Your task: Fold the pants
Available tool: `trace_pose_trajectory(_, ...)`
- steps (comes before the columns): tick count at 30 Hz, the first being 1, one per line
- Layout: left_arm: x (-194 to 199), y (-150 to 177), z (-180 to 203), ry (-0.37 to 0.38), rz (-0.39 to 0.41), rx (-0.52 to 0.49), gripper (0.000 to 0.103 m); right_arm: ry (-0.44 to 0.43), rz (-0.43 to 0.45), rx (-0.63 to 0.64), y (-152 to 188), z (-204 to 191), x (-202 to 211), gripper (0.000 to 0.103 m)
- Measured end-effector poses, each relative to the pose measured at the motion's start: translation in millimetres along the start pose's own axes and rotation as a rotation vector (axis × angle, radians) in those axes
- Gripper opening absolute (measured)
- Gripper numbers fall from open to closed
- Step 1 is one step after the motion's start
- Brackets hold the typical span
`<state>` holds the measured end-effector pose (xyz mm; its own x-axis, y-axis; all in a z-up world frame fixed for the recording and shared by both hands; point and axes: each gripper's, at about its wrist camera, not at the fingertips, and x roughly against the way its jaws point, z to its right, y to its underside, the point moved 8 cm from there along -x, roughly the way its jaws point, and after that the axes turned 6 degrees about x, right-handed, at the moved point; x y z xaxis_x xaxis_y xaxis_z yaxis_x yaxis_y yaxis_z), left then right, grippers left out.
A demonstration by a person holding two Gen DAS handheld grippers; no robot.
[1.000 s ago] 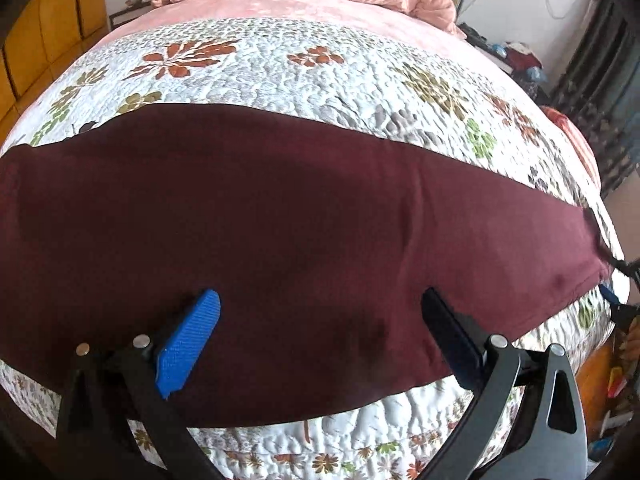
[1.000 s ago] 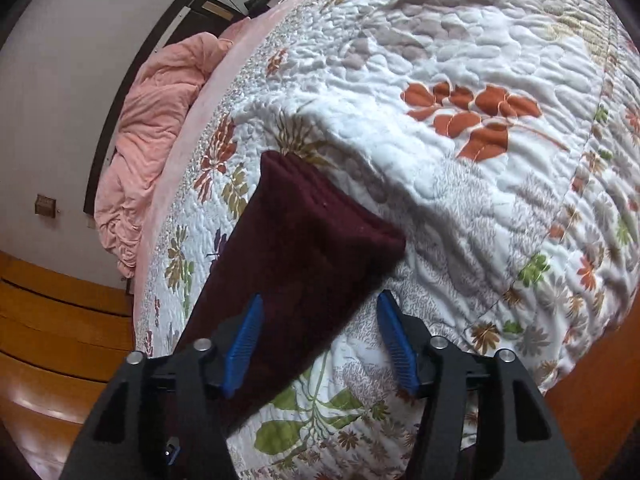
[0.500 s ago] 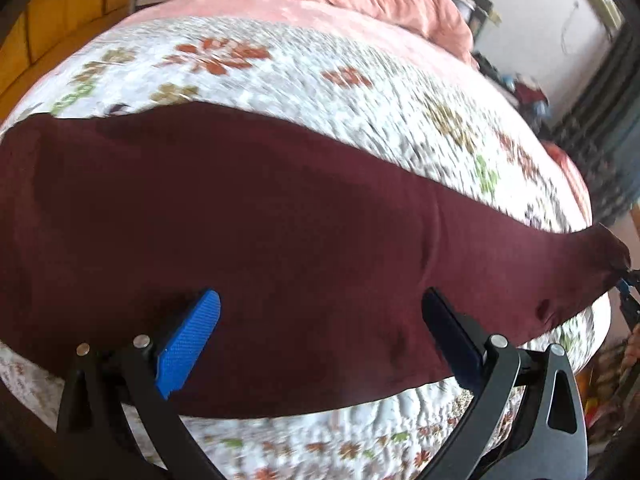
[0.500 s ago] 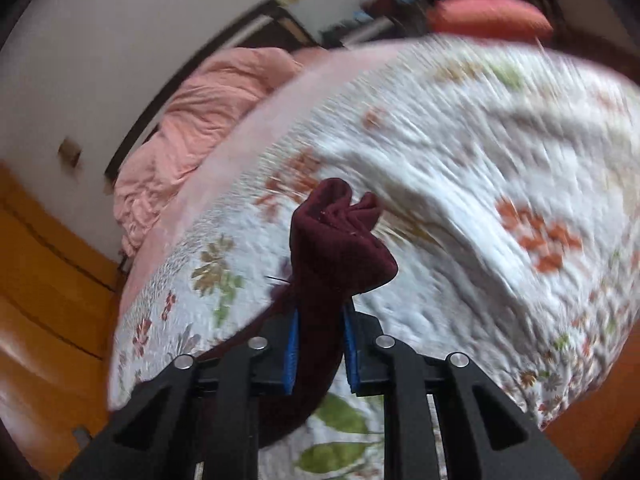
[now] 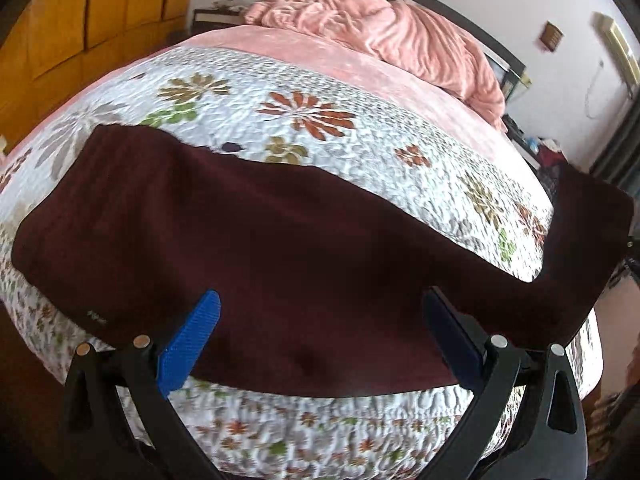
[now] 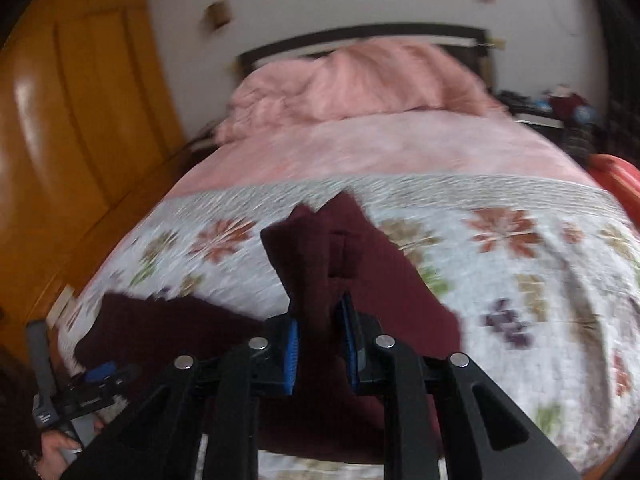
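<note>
Here the right tongs (image 6: 320, 344) are clamped on a bunched end of the maroon pants (image 6: 320, 256), the blue pads (image 6: 292, 356) pressing the cloth from both sides and holding it raised above the bed. The left tongs (image 5: 320, 332) stand spread wide, gripping nothing, poised over the near edge of the pants (image 5: 280, 248). The garment lies stretched across the floral quilt (image 5: 320, 120), its right end lifted off the bed. A crumpled pink blanket (image 5: 380, 28) sits at the headboard, a wooden wardrobe (image 6: 72, 120) at the left
</note>
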<state>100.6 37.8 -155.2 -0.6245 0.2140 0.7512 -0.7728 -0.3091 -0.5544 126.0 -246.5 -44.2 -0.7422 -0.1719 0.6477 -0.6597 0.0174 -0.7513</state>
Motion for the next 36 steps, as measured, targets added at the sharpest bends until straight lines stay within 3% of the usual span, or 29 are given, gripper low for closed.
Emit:
trace_pose_trajectory(6,3,-4,-28,-0.020,0.000,0.056,0.100,-0.059,-0.147,0.141,41,-85,-59,0.019)
trace_pose_trajectory(11,3,-6,-42,-0.030,0.000,0.082,0.100,-0.066,-0.260,0.222,99,-115,-90,0.020)
trace_pose_trajectory(13,0,-6,-44,-0.030,-0.007,0.092,0.100,-0.075,-0.308,0.251,121,-119,-102,0.028)
trace_pose_trajectory(15,-5,-3,-45,-0.028,-0.024,0.103,0.100,-0.117,-0.332,0.245,136,-119,-106,0.050)
trace_pose_trajectory(18,-8,1,-42,-0.018,-0.042,0.108,0.100,-0.224,-0.324,0.223,141,-125,-91,0.065)
trace_pose_trajectory(19,-9,2,-40,-0.012,-0.045,0.103,0.100,-0.281,-0.321,0.193,139,-125,-81,0.066)
trace_pose_trajectory(22,-9,3,-21,0.029,-0.047,0.064,0.100,-0.384,-0.246,0.071,119,-102,-41,0.070)
trace_pose_trajectory(27,-11,11,48,0.154,-0.083,-0.072,0.100,-0.192,-0.178,-0.099,91,5,0,0.073)
trace_pose_trajectory(31,-31,28,110,0.195,-0.109,-0.203,0.100,-0.147,-0.262,-0.261,110,81,-2,0.076)
trace_pose_trajectory(36,-60,48,145,0.145,-0.117,-0.320,0.100,-0.262,-0.387,-0.407,148,107,-31,0.078)
